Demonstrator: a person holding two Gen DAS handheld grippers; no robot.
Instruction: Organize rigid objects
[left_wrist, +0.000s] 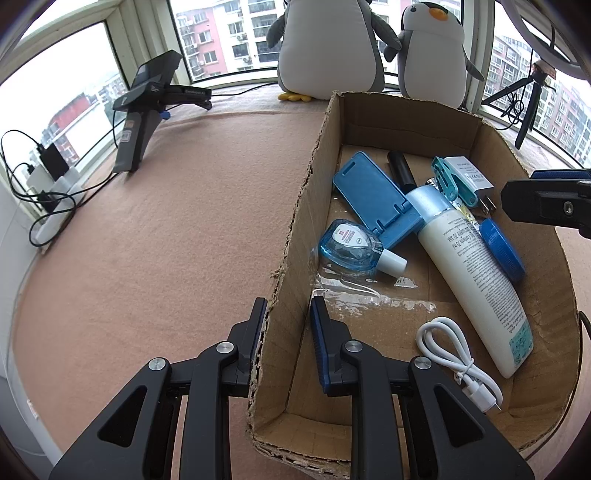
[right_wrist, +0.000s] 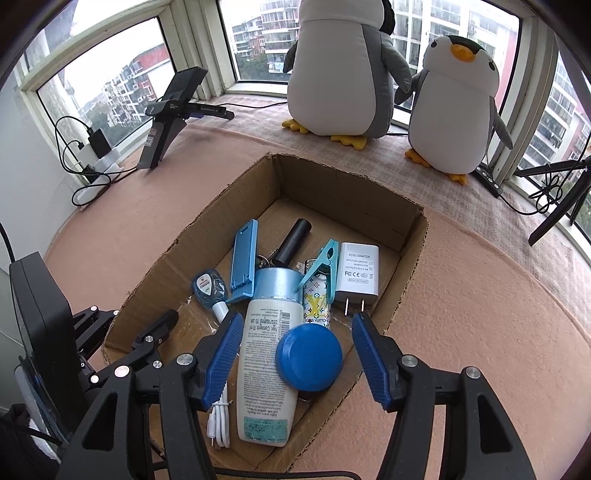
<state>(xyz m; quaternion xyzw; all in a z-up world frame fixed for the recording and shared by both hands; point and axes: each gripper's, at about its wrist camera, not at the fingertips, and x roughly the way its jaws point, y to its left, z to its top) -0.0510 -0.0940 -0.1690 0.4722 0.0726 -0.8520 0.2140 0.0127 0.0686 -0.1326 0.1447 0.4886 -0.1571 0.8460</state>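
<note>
An open cardboard box (left_wrist: 306, 206) (right_wrist: 332, 184) holds a white bottle (left_wrist: 472, 273) (right_wrist: 266, 362), a blue round tin (left_wrist: 502, 247) (right_wrist: 308, 358), a blue phone stand (right_wrist: 242, 258), a white adapter (right_wrist: 356, 273), a teal peg (right_wrist: 321, 262), a black cylinder (right_wrist: 291, 240), a small clear blue bottle (left_wrist: 351, 243) and a white cable (left_wrist: 458, 362). My left gripper (left_wrist: 288, 314) is shut on the box's left wall near its front corner. My right gripper (right_wrist: 297, 319) hangs open over the box; the tin lies below and between its fingers, untouched.
Two plush penguins (right_wrist: 351, 74) (right_wrist: 454, 110) stand behind the box by the window. A black device on a stand (left_wrist: 147, 110) and a power strip with cables (left_wrist: 48, 206) are at the left. A tripod (right_wrist: 554, 206) stands at the right on the pink cloth.
</note>
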